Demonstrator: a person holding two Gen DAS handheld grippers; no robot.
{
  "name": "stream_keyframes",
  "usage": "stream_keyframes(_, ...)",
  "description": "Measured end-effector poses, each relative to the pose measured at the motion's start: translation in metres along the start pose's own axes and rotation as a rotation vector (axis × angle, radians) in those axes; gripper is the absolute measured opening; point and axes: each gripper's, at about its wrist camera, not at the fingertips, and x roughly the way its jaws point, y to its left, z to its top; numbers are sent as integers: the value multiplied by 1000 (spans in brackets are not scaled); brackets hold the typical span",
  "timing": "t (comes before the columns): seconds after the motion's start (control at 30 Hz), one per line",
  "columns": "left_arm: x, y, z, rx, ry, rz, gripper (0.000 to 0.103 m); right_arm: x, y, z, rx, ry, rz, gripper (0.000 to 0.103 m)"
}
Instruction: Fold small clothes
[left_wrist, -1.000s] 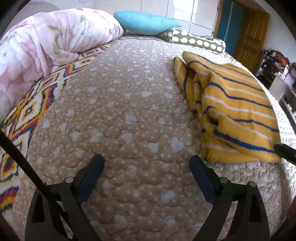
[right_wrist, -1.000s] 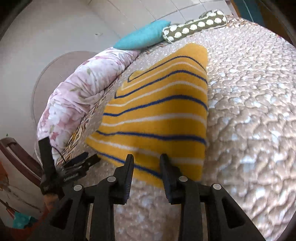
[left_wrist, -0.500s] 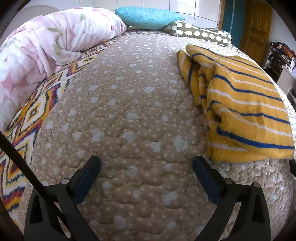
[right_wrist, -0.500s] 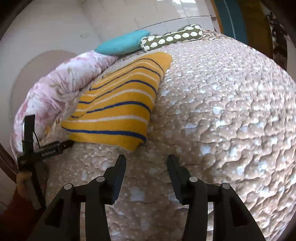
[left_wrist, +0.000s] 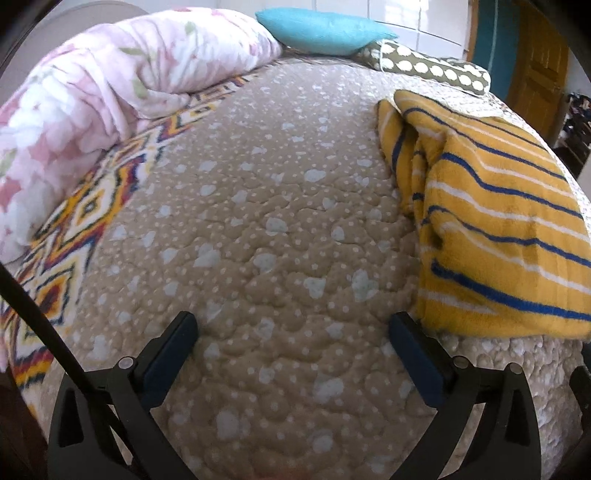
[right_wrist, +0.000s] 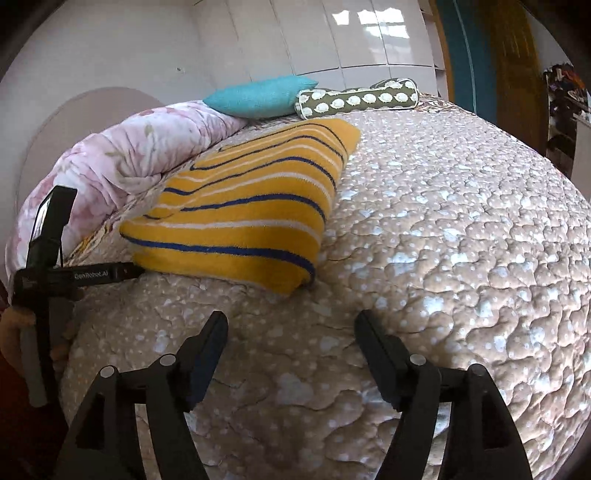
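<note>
A yellow garment with blue and white stripes (left_wrist: 495, 229) lies folded on the beige quilted bed (left_wrist: 258, 221); it also shows in the right wrist view (right_wrist: 251, 210). My left gripper (left_wrist: 293, 336) is open and empty, low over the quilt, with the garment just right of its right finger. My right gripper (right_wrist: 291, 332) is open and empty, in front of the garment's near edge. The left gripper's tool (right_wrist: 77, 275) shows at the left of the right wrist view, beside the garment's near-left corner.
A pink floral duvet (left_wrist: 92, 99) is rolled along the bed's left side. A turquoise pillow (left_wrist: 321, 31) and a green dotted bolster (left_wrist: 424, 66) lie at the head. A patterned blanket (left_wrist: 66, 229) edges the left. A door (left_wrist: 535, 62) stands at the right.
My right gripper has let go of the garment, opened wide and pulled back from its near edge. My left gripper has stayed open and shifted slightly back.
</note>
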Motion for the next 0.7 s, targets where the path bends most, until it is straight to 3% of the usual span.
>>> stream_keyframes(0.13,-28,-3,-18,-41,-4,-67,103,-1,-2,1,22,-1,13,76)
stream_keyframes(0.3,-77,-15,-40,-11,-58,-80,103,-11,17,5,9,29,-104,76)
stream_keyframes(0.5,-140,-17,-56,-13,-168,-73,103,-61,40,12,-25,-43,-209,76)
stream_keyframes(0.7,-172,-15,-82,-10,-190,-100,103,-104,51,11,10,-64,-293,76)
